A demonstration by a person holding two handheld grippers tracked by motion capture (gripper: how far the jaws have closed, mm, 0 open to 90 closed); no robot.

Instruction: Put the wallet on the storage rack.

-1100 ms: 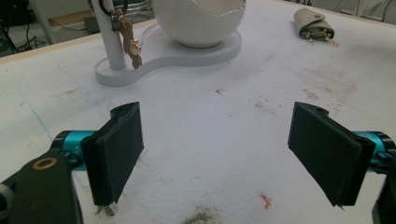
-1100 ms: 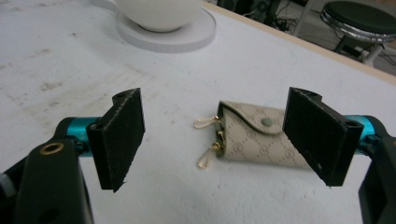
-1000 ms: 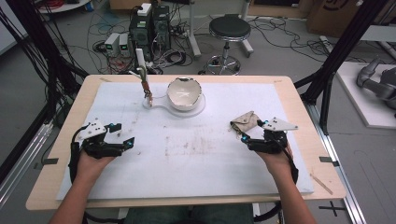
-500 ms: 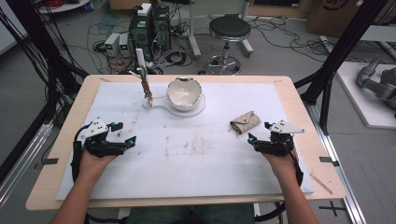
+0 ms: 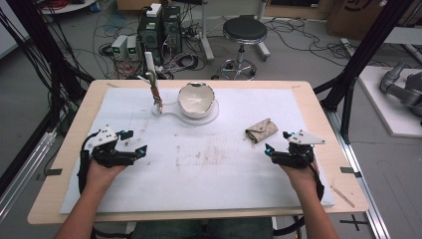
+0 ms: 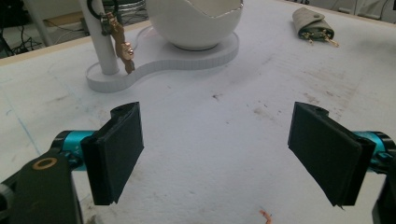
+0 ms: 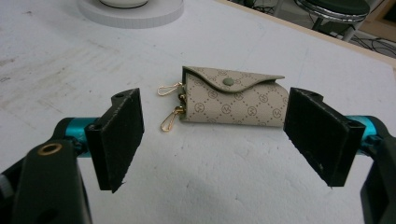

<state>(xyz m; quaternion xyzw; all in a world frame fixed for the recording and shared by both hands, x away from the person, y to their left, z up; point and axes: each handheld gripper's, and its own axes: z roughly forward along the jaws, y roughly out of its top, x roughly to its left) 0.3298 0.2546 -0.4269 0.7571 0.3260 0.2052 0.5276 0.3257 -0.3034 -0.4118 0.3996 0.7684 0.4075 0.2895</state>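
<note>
A small beige patterned key pouch lies flat on the white mat, flap snapped, with two gold clasps sticking out of one end. My right gripper stands open just short of it, the pouch ahead of the gap between the jaws and apart from them. My left gripper is open at the mat's left side with nothing between its jaws. Ahead of it is a white stand carrying a cracked-egg-shaped bowl and a post with a gold charm hanging.
The white mat covers most of the wooden table and has brown stains in the middle. Black frame legs stand at both sides. A stool and electronics boxes sit on the floor behind the table.
My right gripper has let go of the pouch and drawn back toward the person and to the right. The pouch now lies alone on the mat. The left gripper has hardly moved.
</note>
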